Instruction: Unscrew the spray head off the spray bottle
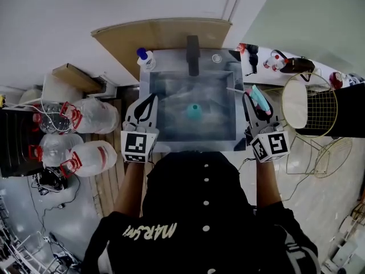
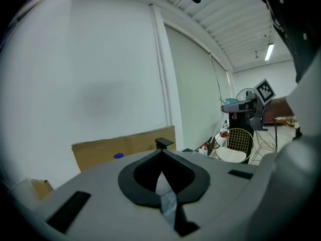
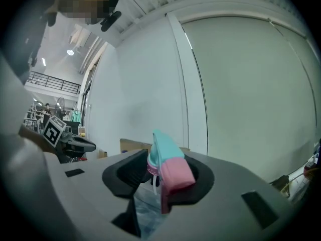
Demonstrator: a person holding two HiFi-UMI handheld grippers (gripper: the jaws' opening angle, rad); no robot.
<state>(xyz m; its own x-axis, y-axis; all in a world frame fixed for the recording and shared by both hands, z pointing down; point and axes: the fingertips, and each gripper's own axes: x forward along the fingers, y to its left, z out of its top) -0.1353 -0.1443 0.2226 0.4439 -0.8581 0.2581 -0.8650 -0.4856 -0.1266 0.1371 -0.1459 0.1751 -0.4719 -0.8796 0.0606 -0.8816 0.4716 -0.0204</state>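
A teal bottle stands in the steel sink, seen from above, with no spray head on it. The teal and pink spray head is off the bottle and sits between the jaws of my right gripper over the sink's right rim. In the right gripper view the spray head fills the jaw gap of the right gripper. My left gripper hangs over the sink's left rim, shut and empty. The left gripper view shows the left gripper with its jaws together.
A black faucet rises at the sink's back, with a blue-capped bottle beside it and cardboard behind. Large water jugs lie on the floor at the left. A wire chair stands at the right.
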